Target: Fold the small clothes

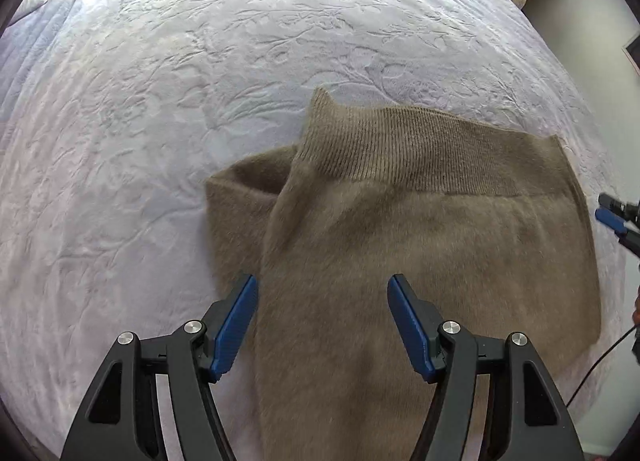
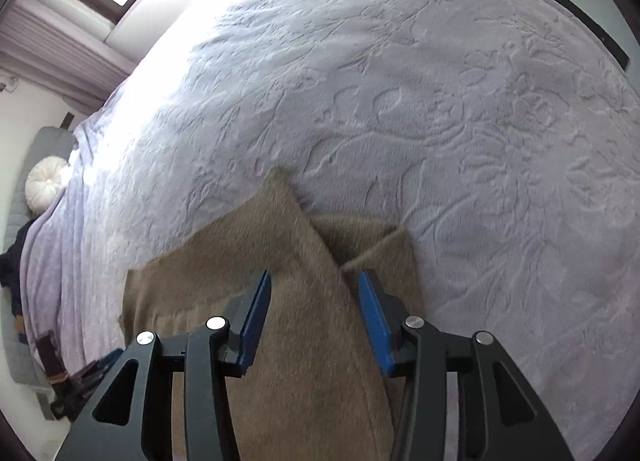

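- We see the left tool (image 1: 322, 301) pointing steeply down with its blue pads spread apart and nothing pinched between them; it is released.
- We see the right tool (image 2: 314, 297) likewise released, its pads apart above the fabric and not pressing on it.
- In the left wrist view, the right tool's tip shows at the right edge, just beside the garment's side.
- The task item, a brown knit garment (image 1: 420, 229), lies flat below both tools, partly folded, one layer overlapping another.
- Its ribbed hem (image 1: 404, 145) faces away from us.
- The garment rests on a bed under a pale embossed floral bedspread (image 1: 208, 73).
- A round white cushion (image 2: 47, 183) sits at the bed's far left end.
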{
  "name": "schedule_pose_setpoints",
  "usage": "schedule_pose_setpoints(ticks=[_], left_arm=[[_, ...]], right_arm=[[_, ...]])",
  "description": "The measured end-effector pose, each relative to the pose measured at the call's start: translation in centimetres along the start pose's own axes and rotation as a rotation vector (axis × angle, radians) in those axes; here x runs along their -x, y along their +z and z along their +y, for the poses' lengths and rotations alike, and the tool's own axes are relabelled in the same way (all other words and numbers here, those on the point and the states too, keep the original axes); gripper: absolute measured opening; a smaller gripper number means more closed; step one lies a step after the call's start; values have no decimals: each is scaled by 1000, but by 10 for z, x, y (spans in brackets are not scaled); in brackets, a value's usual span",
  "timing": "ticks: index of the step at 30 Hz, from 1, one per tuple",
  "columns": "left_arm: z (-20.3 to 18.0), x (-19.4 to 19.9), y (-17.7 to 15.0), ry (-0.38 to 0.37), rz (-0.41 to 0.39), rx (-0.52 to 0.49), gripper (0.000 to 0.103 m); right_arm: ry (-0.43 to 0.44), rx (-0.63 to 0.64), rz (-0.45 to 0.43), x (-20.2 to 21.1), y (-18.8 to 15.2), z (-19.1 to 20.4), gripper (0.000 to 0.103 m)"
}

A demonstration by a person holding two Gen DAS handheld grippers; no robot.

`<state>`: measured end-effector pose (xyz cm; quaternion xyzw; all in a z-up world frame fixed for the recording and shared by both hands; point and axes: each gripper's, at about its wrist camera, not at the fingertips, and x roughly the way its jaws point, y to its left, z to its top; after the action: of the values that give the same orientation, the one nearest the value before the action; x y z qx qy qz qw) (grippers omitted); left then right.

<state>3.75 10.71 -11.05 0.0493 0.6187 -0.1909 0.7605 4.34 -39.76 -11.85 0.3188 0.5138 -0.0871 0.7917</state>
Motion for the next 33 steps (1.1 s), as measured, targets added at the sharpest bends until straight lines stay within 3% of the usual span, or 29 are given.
schedule_pose_setpoints(ticks=[4,9,13,15,17,18,19,22,25,29,33], left_arm=[[22,17,-30,-48,54,10,68],[31,11,-70,-106,143,-13,68],[22,5,-82,-174,175,-44,68],[16,4,-83,-219,179,-49,68],[10,2,-82,-255,203,-56,43],[8,0,-83,-248,221,-67,15],[4,-3,-81,-231,232,-78,11],[7,5,-89,-225,219,-93,11],[17,8,-106,-189,224,-93,11],[35,-7,-123,-163,248,-32,11],[35,3,-130,-114,215,-23,12]], right_arm=[[18,39,62,10,-57,4,50],[-53,65,88,24,-104,-9,50],[-122,59,100,17,-104,-17,50],[-77,44,110,16,-100,-21,50],[-13,45,146,12,-99,-20,36],[-5,61,162,9,-100,-15,11],[-7,85,156,9,-101,-11,11],[39,141,155,22,-102,-3,10],[31,146,161,30,-106,-7,10],[-70,142,207,14,-121,-27,6],[-66,102,208,10,-126,-34,6]])
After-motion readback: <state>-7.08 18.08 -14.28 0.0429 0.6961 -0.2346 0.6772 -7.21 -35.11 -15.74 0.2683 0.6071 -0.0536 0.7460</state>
